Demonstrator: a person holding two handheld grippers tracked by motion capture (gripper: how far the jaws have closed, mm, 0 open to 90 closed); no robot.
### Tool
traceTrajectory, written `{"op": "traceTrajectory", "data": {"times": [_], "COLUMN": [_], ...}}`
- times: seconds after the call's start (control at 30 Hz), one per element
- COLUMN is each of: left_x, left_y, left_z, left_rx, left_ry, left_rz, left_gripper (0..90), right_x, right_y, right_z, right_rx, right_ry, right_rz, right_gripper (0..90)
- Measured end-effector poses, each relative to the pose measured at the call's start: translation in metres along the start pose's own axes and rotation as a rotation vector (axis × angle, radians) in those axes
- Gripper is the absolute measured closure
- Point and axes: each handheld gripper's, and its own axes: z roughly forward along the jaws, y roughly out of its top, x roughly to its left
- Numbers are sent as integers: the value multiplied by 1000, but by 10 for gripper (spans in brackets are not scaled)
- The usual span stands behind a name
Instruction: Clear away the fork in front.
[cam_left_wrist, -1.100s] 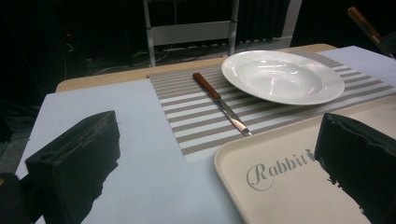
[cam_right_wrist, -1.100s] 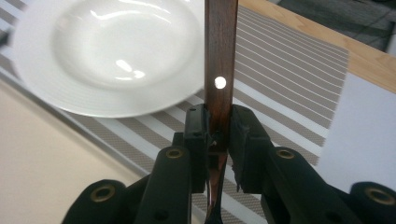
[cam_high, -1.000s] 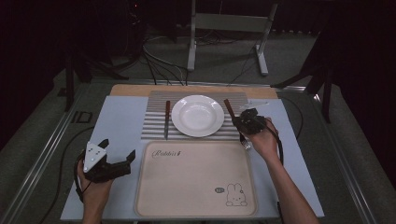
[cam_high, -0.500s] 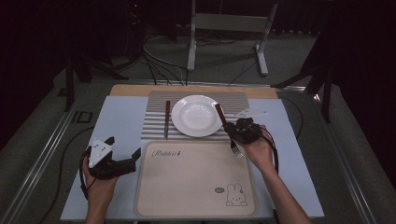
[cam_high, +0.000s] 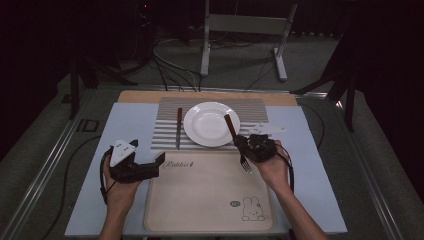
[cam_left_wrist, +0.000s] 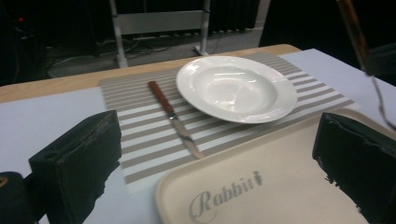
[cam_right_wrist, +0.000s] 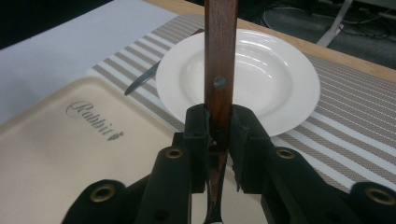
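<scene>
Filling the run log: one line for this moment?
right gripper: shut on fork, above tray edge | left gripper: open, empty | knife: on mat, left of plate

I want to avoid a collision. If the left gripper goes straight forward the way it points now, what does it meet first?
Probably the knife on the striped placemat, with the white plate just beyond. The open left gripper hangs over the tray corner, so depth is unclear.

Fork (cam_right_wrist: 219, 70) handle dark polished wood; plate (cam_high: 211, 123) glossy white ceramic; tray (cam_high: 210, 200) matt beige plastic
</scene>
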Motion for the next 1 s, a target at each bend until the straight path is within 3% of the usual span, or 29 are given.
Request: {"op": "traceTrajectory", "data": {"times": [0.3,0.67,0.8,0.9,1.0], "left_x": [-28,-55,-66,-70,-77], "left_y": [14,28,31,32,31], "left_z": [27,51,65,69,74], "left_rx": [19,10,2,-7,-22], "left_ry": [-85,-119,-157,-159,-201], "left_rz": [-4,-29,-54,-56,-99], "left_gripper": [26,102,177,274,390], "right_x": [28,53,63,67,68], "right_y": [-7,-9,-7,-6,-6], "right_z": [4,9,8,6,5], "right_rx": [-26,-58,-82,-96,-107], "right_ry": [28,64,73,74,74], "right_rz": [-26,-39,-44,-45,-40], "right_gripper": [777,777,777,776,777]}}
